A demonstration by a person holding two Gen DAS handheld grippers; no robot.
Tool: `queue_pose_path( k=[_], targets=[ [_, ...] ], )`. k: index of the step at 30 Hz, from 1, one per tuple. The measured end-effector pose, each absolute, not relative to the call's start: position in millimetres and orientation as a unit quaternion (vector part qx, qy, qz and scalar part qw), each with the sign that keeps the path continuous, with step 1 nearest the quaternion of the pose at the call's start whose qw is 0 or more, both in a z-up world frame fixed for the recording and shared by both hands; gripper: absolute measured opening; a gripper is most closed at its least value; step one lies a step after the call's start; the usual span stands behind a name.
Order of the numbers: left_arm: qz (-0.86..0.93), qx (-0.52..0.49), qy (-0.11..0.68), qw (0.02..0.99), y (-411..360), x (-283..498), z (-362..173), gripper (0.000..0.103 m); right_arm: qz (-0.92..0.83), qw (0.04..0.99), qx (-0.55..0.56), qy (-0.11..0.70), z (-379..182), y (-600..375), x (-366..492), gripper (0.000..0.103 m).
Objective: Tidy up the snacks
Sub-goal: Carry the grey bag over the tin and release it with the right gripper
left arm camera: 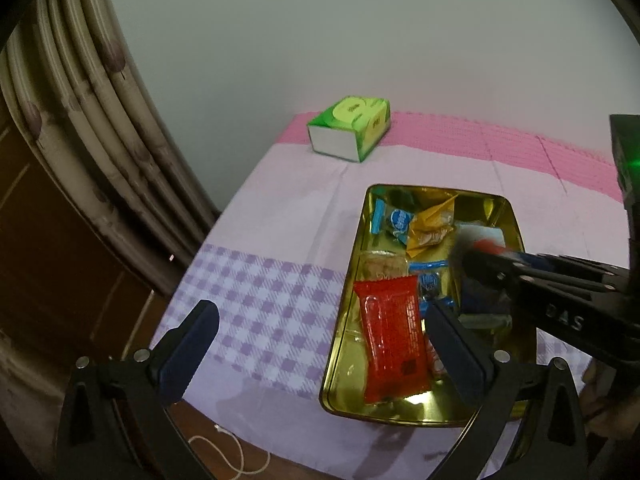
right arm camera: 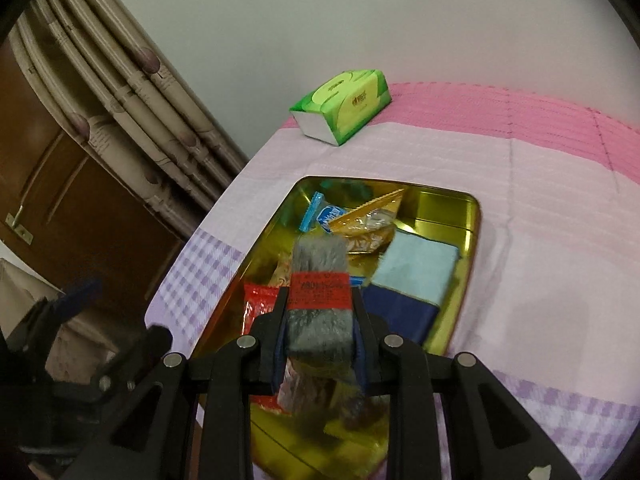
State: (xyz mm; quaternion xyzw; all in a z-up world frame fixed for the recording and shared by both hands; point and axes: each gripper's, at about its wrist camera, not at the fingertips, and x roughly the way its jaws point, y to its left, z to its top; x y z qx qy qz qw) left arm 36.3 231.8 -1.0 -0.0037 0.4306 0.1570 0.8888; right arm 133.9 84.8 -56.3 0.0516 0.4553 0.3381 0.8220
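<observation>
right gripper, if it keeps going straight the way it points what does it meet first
Probably the snacks in the gold tin: the right gripper, shut on a grey packet, points down at the orange wrapper. Depth is unclear.

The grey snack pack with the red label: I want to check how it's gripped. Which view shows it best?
The right wrist view: the grey snack pack fills the centre, clamped between the right gripper pads above the gold tin. The left wrist view catches only its blurred tip past that gripper's fingers.

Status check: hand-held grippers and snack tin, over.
Left hand-held gripper open, empty. Right hand-held gripper shut on grey packet over gold tin. Nothing blocking.
</observation>
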Motion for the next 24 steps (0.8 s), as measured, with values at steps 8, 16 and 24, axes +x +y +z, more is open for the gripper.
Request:
queue_pose_path(
  k=[8, 16, 24],
  targets=[
    [0.150, -0.024, 0.446, 0.882, 237, 40, -9, 0.102, 0.346, 0.820, 0.052, 0.454, -58, 105, 143, 0.025],
    [0.147, -0.020, 0.449, 0.881, 235, 42, -11, 0.102, 0.352, 0.827, 0.038, 0.437, -50, 105, 134, 0.027],
    [0.134, -0.016, 0.440, 0.888, 228, 40, -7, 0.102, 0.342, 0.845, 0.016, 0.411, -39, 93, 117, 0.028]
  ],
)
